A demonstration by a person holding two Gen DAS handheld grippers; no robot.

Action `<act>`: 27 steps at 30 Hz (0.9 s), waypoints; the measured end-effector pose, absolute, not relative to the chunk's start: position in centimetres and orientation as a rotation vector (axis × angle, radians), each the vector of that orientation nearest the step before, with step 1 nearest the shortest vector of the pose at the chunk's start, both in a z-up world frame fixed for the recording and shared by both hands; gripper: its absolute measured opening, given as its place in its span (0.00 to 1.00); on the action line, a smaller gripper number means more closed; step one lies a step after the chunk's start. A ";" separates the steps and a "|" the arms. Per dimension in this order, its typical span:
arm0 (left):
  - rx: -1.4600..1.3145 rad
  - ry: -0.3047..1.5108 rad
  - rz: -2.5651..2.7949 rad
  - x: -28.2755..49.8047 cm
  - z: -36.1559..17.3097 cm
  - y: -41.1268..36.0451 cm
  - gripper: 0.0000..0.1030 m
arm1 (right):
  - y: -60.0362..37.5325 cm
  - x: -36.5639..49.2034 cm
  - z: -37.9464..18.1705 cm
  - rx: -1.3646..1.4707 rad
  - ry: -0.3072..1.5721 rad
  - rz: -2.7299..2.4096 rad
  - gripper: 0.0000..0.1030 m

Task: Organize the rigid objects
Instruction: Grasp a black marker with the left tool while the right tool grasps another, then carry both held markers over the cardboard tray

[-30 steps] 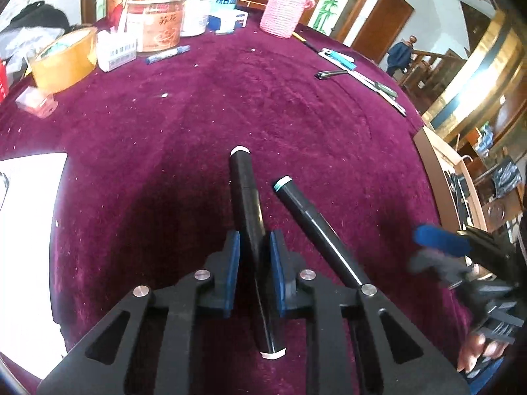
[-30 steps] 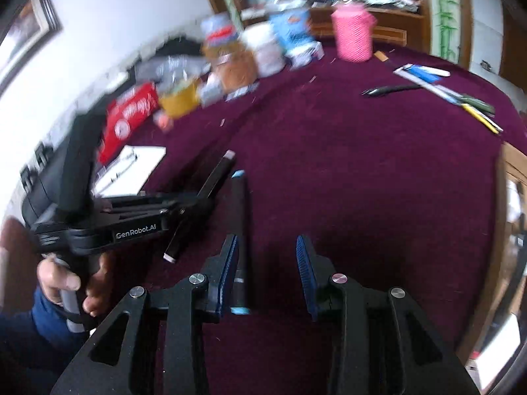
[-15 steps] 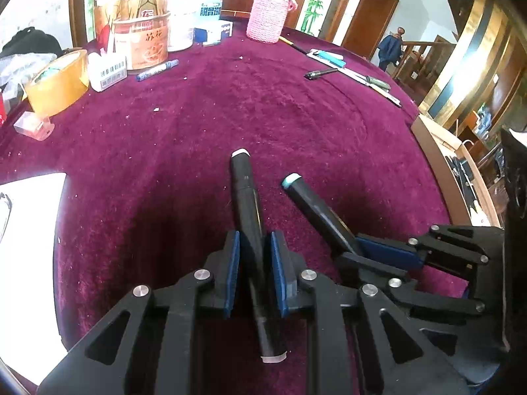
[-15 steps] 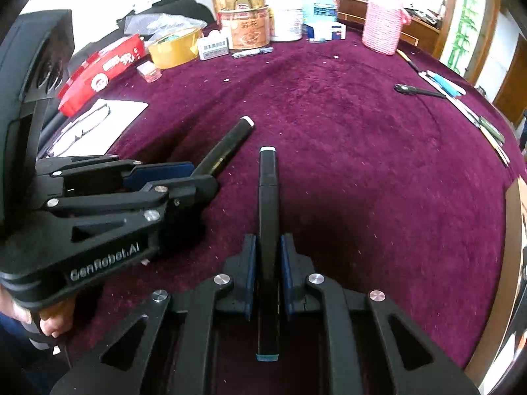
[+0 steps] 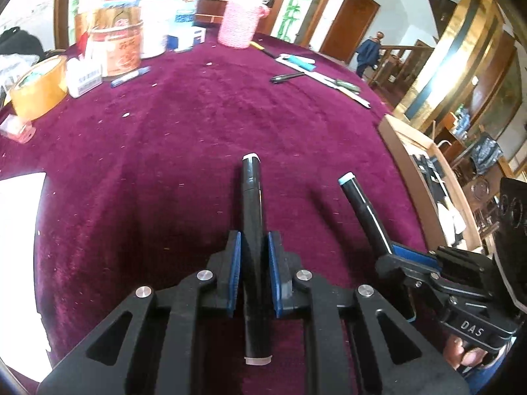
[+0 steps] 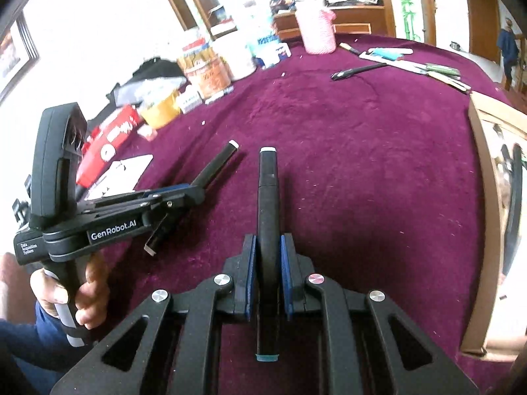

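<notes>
My left gripper (image 5: pixel 253 250) is shut on a black marker with white end caps (image 5: pixel 252 197), gripped near its middle, and its jaws are closing a little tighter on it. The marker points forward over the purple cloth (image 5: pixel 197 151). Beside it on the right, my right gripper (image 5: pixel 392 253) holds a black marker with teal end caps (image 5: pixel 360 207). In the right wrist view, the right gripper (image 6: pixel 266 253) is shut on the teal-capped marker (image 6: pixel 268 191). To its left, the left gripper (image 6: pixel 187 194) holds the white-capped marker (image 6: pixel 220 161), with a hand (image 6: pixel 85 293) on its handle.
At the far edge stand a pink knitted holder (image 5: pixel 238 28), a tin can (image 5: pixel 118 49), a tape roll (image 5: pixel 38 89) and a small white box (image 5: pixel 84 77). Pens and a ruler (image 5: pixel 316 72) lie far right. White paper (image 5: pixel 19 247) lies left. A wooden rim (image 5: pixel 405 158) bounds the right.
My right gripper, open around the teal-capped marker a second ago, has shut on it and raised its front end off the cloth. My left gripper has kept hold of the white-capped marker.
</notes>
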State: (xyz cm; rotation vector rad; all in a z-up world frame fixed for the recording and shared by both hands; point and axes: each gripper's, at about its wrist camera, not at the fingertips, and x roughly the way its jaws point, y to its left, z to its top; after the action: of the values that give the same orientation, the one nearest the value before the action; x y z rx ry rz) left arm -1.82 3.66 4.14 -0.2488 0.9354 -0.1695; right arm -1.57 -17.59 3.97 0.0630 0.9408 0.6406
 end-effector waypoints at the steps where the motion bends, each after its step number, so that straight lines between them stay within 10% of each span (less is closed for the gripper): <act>1: -0.247 0.930 -0.173 -1.9 4.4 3.4 0.13 | -18.0 -1.6 4.0 0.076 0.936 0.638 0.12; 27: -0.192 0.921 -0.401 -0.9 11.0 -10.2 0.13 | -37.4 -4.2 7.9 0.441 0.715 0.419 0.13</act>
State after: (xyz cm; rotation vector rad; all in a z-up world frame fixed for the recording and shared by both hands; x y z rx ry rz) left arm -0.87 -10.25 10.99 -0.1918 0.9206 -0.4008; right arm -4.17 -37.35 7.92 0.4408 0.7150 0.4186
